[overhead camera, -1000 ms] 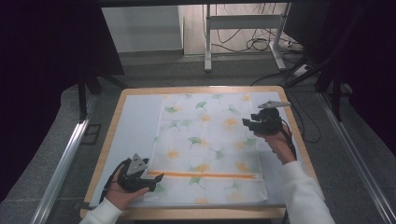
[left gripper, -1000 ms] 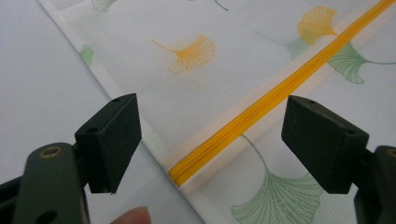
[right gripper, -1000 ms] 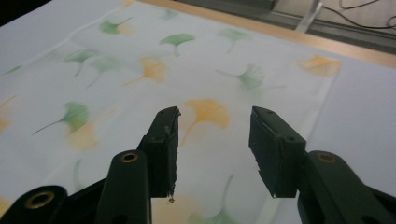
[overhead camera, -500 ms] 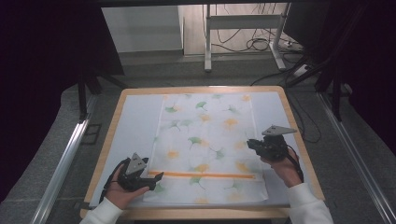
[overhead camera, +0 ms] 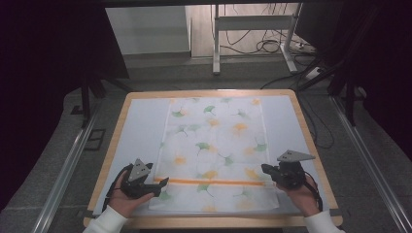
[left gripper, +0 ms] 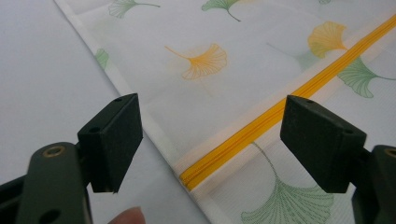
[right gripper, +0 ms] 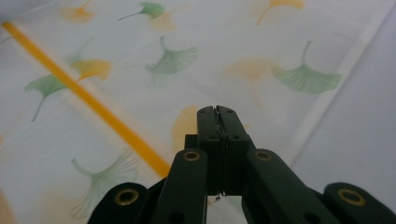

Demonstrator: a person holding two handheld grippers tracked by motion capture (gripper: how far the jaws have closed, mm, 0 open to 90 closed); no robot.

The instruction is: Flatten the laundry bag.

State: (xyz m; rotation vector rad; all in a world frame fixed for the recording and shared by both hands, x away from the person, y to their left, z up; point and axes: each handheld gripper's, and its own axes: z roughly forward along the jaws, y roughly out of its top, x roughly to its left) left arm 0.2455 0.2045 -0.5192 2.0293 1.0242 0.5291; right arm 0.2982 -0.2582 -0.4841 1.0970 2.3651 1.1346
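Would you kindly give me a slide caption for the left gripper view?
Open left gripper poised over the yellow zipper end of a ginkgo-print cloth bag.

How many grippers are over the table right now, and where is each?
2. The left gripper sits at the near left edge of the leaf-print cloth, by the orange zipper's left end. The right gripper sits at the near right edge, by the zipper's right end.
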